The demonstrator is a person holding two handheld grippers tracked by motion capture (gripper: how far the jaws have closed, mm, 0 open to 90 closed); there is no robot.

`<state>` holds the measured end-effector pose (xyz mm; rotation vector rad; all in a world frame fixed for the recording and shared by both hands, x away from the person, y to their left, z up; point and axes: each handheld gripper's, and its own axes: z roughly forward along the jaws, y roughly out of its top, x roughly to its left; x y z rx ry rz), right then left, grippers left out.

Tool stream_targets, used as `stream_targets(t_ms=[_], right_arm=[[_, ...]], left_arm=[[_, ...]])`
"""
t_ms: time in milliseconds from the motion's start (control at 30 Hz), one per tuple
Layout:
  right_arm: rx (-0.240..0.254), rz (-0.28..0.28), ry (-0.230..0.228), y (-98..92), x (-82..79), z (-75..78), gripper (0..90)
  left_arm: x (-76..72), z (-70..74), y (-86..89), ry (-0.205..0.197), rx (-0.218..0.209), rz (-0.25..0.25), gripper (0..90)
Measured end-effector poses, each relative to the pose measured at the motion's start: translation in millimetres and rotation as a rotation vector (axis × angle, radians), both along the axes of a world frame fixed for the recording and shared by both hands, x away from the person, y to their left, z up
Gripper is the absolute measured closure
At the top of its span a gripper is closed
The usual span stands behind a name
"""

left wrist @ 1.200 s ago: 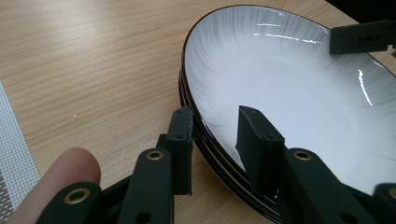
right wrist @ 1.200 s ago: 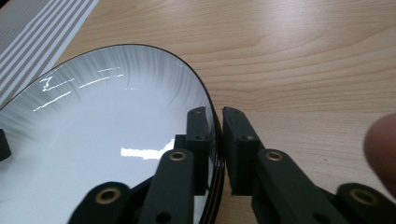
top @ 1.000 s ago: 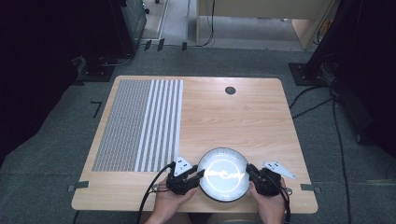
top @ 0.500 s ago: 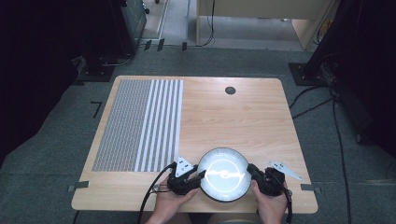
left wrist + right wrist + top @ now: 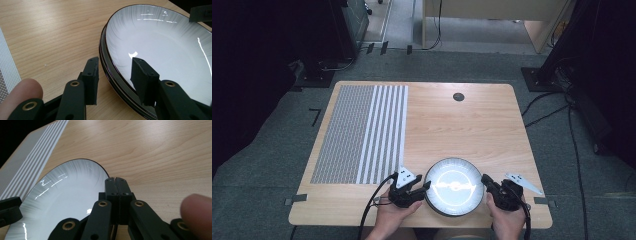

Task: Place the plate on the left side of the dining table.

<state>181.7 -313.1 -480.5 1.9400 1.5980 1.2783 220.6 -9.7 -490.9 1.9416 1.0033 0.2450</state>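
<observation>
Plates (image 5: pixel 454 186), two stacked white ones with dark rims, sit on the wooden table (image 5: pixel 472 125) at its near edge, just right of the striped placemat (image 5: pixel 362 132), which serves as my landmark. The small dark round hole (image 5: pixel 458 97) in the tabletop lies well beyond the plates, level with the placemat's far end.

My left gripper (image 5: pixel 424 186) is at the side of the stack nearest the placemat. In the left gripper view its jaws have just been opening, and they stand spread on either side of the rim (image 5: pixel 110 72): one pad outside over the wood, the other inside above the white bowl of the upper plate. Neither pad presses on the rim. A fingertip (image 5: pixel 21 88) of my hand shows at the lower corner, with the placemat's edge (image 5: pixel 7 65) beside it.

My right gripper (image 5: pixel 484 180) is at the side of the stack away from the placemat. In the right gripper view its pads (image 5: pixel 116 186) are pressed flat together at the plate's edge (image 5: pixel 75 202); whether the rim is caught between them I cannot tell.
</observation>
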Motion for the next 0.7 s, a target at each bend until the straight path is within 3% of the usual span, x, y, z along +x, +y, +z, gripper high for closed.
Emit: stream_targets(t_ms=[100,233,333,433,567,700], right_arm=[[0.001,-0.015,-0.039,-4.7,-3.3,8.5,90.0],[-0.012,-0.018,-0.047,-10.5,-5.3,12.3,90.0],[0.019,-0.004,-0.026,-13.9,-3.8,8.2,90.0],[0.067,0.043,0.012,-11.8,0.3,-0.7,84.0],[0.050,0.064,0.058,-3.2,3.6,-7.6,84.4],[0.048,0.060,0.060,-1.7,3.1,-7.4,85.5]], left_arm=[[-1.2,2.5,-0.6,-0.006,-0.009,-0.003,57.9],[-2.2,2.3,-2.2,-0.005,-0.007,-0.010,58.0],[-3.1,1.3,-4.1,-0.010,0.007,-0.008,59.3],[-2.2,1.4,-2.8,-0.005,0.006,-0.005,62.5],[-2.5,1.0,-3.1,-0.006,0.012,-0.001,64.2],[-2.7,0.3,-3.2,-0.003,0.018,0.002,65.1]])
